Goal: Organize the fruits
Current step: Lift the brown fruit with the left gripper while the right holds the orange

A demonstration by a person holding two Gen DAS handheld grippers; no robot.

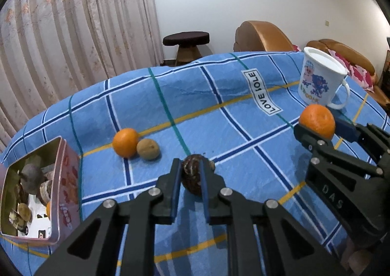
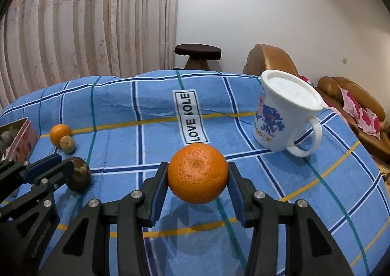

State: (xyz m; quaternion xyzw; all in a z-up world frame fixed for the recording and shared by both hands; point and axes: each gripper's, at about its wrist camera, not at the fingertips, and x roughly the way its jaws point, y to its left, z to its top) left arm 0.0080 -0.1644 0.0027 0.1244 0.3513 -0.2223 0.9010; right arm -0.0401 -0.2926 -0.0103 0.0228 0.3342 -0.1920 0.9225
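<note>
My right gripper (image 2: pixel 198 173) clamps the round orange tangerine (image 2: pixel 198 173), my left gripper (image 1: pixel 190 174) pinches the dark scaly fruit (image 1: pixel 192 173); pink metal tin (image 1: pixel 67 178) sits at nine o'clock, likely destination.

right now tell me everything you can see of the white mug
The white mug looks like plastic or enamel, wide at the rim and narrower at the base, with a looped handle on its right side. A blue and pink cartoon print with yellow lettering covers its side. It stands upright on the blue checked cloth, near the table's far right corner. Nothing else touches it; both grippers are apart from it.
</note>
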